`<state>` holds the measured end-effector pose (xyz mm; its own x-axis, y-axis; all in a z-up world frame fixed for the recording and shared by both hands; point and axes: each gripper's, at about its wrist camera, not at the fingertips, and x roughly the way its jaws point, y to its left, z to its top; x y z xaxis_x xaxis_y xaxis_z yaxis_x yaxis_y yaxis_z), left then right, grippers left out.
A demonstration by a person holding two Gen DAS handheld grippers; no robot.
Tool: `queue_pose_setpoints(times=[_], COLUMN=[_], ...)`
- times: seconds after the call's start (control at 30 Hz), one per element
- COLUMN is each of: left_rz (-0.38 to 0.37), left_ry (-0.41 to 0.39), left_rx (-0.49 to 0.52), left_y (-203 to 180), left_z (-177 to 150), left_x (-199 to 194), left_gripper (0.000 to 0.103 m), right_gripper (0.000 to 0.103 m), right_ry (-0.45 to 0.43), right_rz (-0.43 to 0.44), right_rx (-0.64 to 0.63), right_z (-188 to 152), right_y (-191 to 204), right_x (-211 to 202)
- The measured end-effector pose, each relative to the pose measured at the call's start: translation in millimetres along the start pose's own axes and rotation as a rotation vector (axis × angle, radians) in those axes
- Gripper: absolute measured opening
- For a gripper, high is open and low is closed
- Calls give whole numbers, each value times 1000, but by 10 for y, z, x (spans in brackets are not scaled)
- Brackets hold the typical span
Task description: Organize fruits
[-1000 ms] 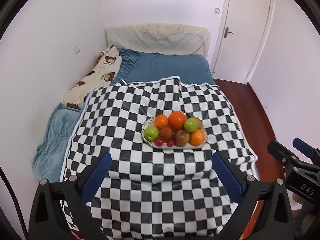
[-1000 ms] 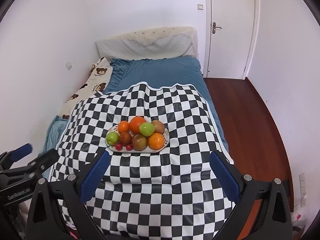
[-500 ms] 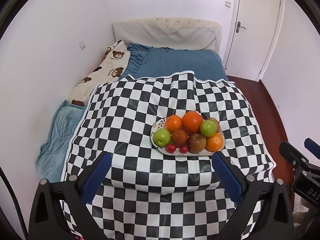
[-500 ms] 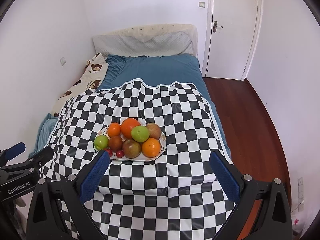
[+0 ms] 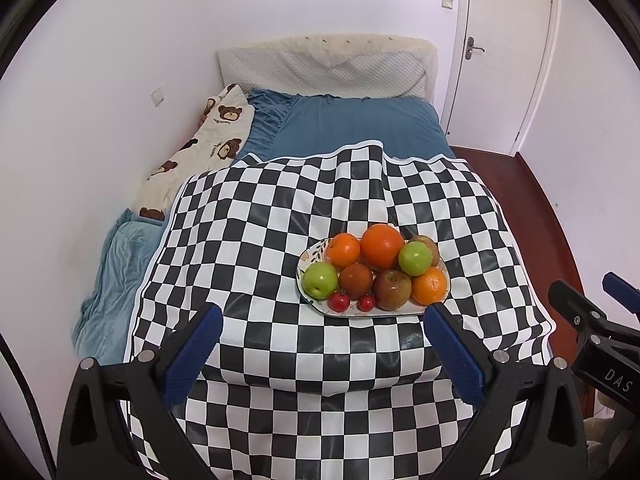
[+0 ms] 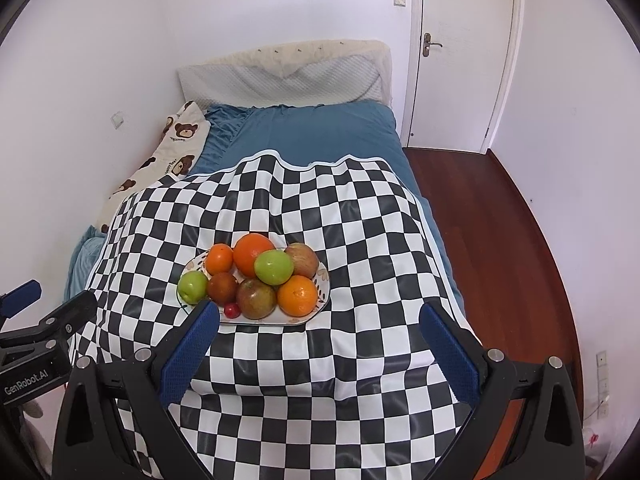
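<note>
A patterned white plate [image 5: 310, 254] [image 6: 324, 280] sits on a black-and-white checkered cloth [image 5: 260, 220] [image 6: 360, 220] on the bed. It holds oranges [image 5: 382, 246] [image 6: 297, 295], green apples [image 5: 320, 280] [image 6: 274, 267], brownish apples [image 5: 392, 290] [image 6: 256, 298] and small red fruits [image 5: 339, 302] [image 6: 232, 310]. My left gripper [image 5: 320, 342] is open and empty, just short of the plate's near edge. My right gripper [image 6: 318, 338] is open and empty, with its left fingertip [image 6: 200, 324] over the plate's near left rim.
The bed has a blue sheet [image 5: 360, 124], a bear-print pillow [image 5: 192, 152] by the left wall and a padded headboard [image 5: 328, 68]. A wooden floor [image 6: 500, 240] and a white door [image 6: 464, 48] lie to the right. Each gripper shows at the other view's edge [image 5: 592, 328] [image 6: 36, 328].
Both grippers have moved forward and closer to the plate, which now looks larger and nearer. Both stay open and empty.
</note>
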<state>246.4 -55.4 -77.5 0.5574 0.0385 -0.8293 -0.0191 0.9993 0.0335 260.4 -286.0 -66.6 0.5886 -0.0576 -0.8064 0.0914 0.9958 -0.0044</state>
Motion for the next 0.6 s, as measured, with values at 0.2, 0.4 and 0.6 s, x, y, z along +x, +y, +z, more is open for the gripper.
queue_pose_setpoints(times=[0.2,0.4,0.6], left_rz=[-16,-21,-22], left_ry=[8,4,4], left_rx=[9,16,18], left_y=[-18,-33,-38], left_z=[8,8,9], left_x=[42,25,34], left_gripper=[103,103,103], right_gripper=[102,102,102], right_ry=[5,6,3], right_rz=[-5,-8,-9], right_rx=[9,13,13], right_z=[-46,-60,-57], right_y=[-25,-35,-34], right_x=[5,1,-1])
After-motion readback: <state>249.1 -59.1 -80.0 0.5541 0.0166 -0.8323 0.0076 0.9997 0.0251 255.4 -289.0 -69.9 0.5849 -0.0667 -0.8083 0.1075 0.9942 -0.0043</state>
